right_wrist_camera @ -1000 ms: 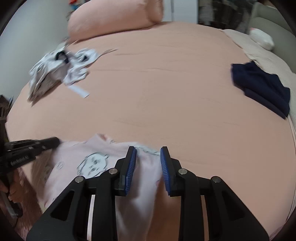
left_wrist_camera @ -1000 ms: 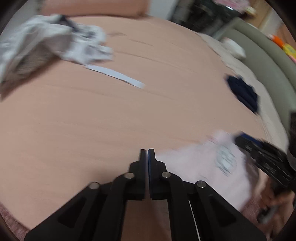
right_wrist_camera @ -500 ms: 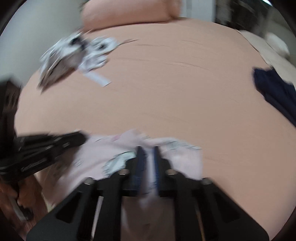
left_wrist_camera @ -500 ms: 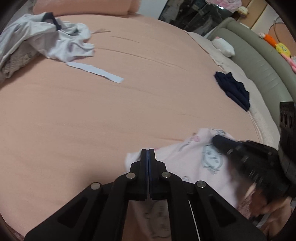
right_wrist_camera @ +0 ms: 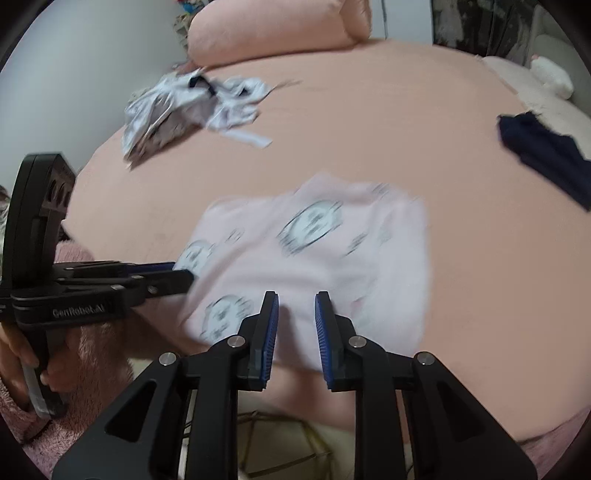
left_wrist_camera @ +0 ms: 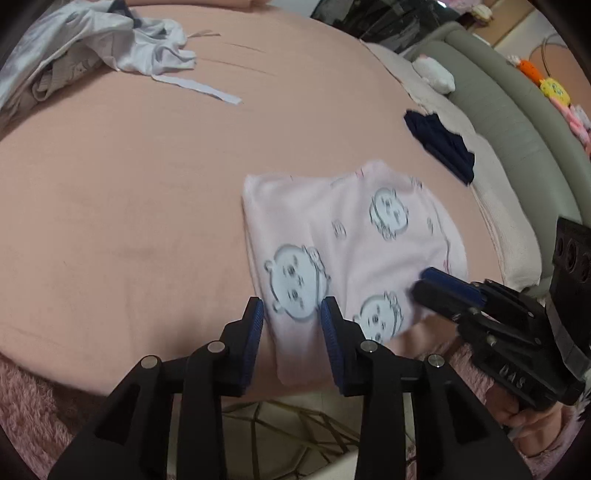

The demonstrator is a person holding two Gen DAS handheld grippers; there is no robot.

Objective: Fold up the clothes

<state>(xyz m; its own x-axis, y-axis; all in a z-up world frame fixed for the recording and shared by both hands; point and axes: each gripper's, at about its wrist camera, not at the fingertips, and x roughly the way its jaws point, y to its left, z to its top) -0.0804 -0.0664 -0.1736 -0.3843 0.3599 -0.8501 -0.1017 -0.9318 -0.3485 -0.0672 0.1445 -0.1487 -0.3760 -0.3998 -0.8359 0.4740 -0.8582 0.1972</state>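
- The pink garment [left_wrist_camera: 347,240] lies flat near the front edge of the bed [left_wrist_camera: 129,206], a soft, roughly rectangular piece printed with pale blue-grey cartoon faces; its near corner hangs over the bed's edge.
- The left gripper [left_wrist_camera: 291,314] hovers just over the garment's near left edge, its black, angular fingers with ribbed blue pads [left_wrist_camera: 255,332] spread apart, holding nothing.
- The right gripper [right_wrist_camera: 295,306] sits above the garment's near edge, jaws parted, a strip of pink cloth visible in the gap but not pinched.
- In the left wrist view the right gripper's blue-tipped fingers reach over the garment's right corner; whether they touch the cloth is too blurred to tell.
- The bed's cover is a smooth, matte peach fabric with a few faint creases.
- Far back left, a crumpled white-grey garment heap [right_wrist_camera: 192,107] with a flat ribbon-like strip trailing out.
- A dark navy garment [right_wrist_camera: 543,155] lies bunched at the right side, well apart from the pink one.
- A plump peach pillow [right_wrist_camera: 273,29] rests at the far end.
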